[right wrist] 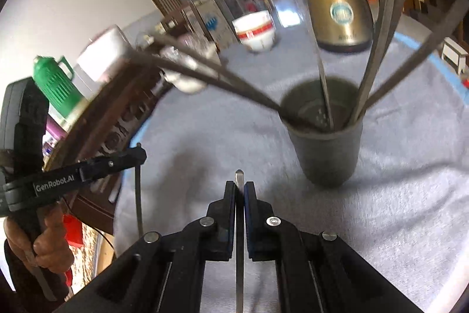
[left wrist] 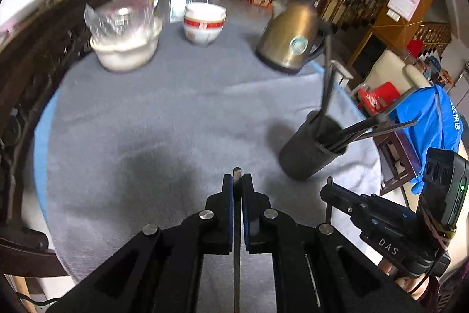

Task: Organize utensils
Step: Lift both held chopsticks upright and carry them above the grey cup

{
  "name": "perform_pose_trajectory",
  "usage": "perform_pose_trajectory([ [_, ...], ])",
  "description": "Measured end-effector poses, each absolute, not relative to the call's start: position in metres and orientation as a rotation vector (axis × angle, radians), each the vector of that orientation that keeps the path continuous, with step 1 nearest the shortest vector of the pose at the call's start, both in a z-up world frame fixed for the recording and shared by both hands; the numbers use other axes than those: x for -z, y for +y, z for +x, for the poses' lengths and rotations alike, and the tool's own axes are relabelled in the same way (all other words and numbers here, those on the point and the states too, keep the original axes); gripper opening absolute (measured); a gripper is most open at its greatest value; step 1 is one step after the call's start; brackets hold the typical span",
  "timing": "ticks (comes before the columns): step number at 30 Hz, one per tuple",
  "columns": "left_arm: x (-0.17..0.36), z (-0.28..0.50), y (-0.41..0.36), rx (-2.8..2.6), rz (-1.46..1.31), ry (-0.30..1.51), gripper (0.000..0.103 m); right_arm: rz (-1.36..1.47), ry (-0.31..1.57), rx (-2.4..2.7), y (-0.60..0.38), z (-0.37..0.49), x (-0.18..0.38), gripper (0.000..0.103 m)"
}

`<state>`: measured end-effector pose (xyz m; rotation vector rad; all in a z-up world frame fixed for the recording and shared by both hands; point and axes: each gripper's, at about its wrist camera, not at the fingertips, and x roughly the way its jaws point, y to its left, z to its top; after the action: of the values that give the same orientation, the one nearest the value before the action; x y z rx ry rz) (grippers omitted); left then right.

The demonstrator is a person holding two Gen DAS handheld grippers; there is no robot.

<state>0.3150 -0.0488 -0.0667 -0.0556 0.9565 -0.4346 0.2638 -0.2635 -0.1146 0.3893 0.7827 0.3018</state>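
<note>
A dark grey utensil cup (left wrist: 310,148) stands on the grey cloth at the right, with several metal utensil handles (left wrist: 326,84) sticking out. It also shows in the right wrist view (right wrist: 325,148), close ahead and to the right. My left gripper (left wrist: 237,181) is shut on a thin metal utensil (left wrist: 236,239) whose tip pokes out between the jaws. My right gripper (right wrist: 239,187) is shut on another thin metal utensil (right wrist: 239,248). The right gripper also shows in the left wrist view (left wrist: 329,189), and the left gripper in the right wrist view (right wrist: 139,151).
A gold kettle (left wrist: 290,37) stands at the back right. A red-banded white bowl (left wrist: 203,22) and a stack of white bowls with plastic wrap (left wrist: 126,34) stand at the back. A dark wooden rail (left wrist: 35,72) borders the table's left. A green flask (right wrist: 55,84) stands at the left.
</note>
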Motion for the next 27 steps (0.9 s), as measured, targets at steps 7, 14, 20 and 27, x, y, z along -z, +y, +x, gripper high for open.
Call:
perform_pose_trajectory([
  [7,0.028,0.294,-0.052,0.463,-0.059,0.856,0.005,0.406,0.643,-0.319,-0.27,0.247,0.072,0.007],
  [14,-0.007,0.274,-0.057,0.476,-0.052,0.751,0.005,0.41,0.504,-0.32,-0.28,0.227,0.037,0.007],
  [20,-0.024,0.264,-0.063,0.48,-0.043,0.701,0.005,0.415,0.422,-0.315,-0.286,0.211,0.019,0.007],
  [27,-0.036,0.261,-0.068,0.476,-0.037,0.663,0.005,0.393,0.412,-0.295,-0.29,0.208,0.009,0.007],
])
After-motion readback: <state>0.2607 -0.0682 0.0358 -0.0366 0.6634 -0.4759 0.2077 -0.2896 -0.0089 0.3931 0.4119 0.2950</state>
